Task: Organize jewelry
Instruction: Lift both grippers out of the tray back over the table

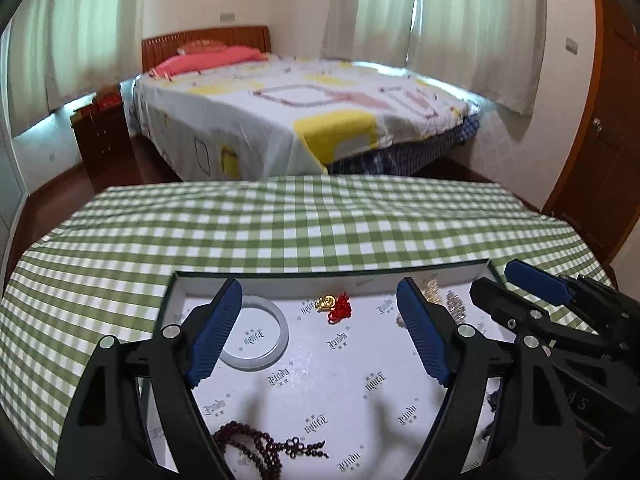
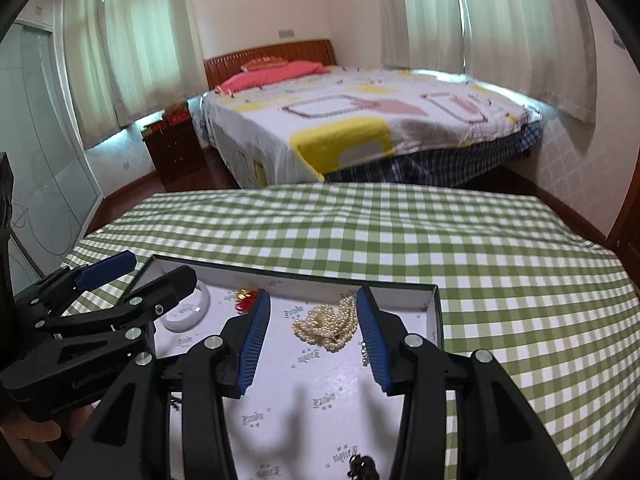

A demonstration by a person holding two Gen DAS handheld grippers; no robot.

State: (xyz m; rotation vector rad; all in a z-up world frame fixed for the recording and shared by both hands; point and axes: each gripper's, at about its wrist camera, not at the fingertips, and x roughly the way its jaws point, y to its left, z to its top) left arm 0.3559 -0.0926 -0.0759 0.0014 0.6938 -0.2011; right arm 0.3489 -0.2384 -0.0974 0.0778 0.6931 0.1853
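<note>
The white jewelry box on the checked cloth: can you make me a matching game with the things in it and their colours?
Things:
1. round smooth bangle
2. pile of small bead strands
3. string of round beads with a knot
4. little charm with a tassel

Colours:
A. dark reddish brown
B. gold and red
C. pale grey-white
D. cream pearl

Pairs: 1-C, 2-D, 3-A, 4-B

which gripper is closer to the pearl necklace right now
Right. The right gripper hovers directly over the pearl necklace, fingers open either side. The left gripper hangs over the bangle side.
</note>
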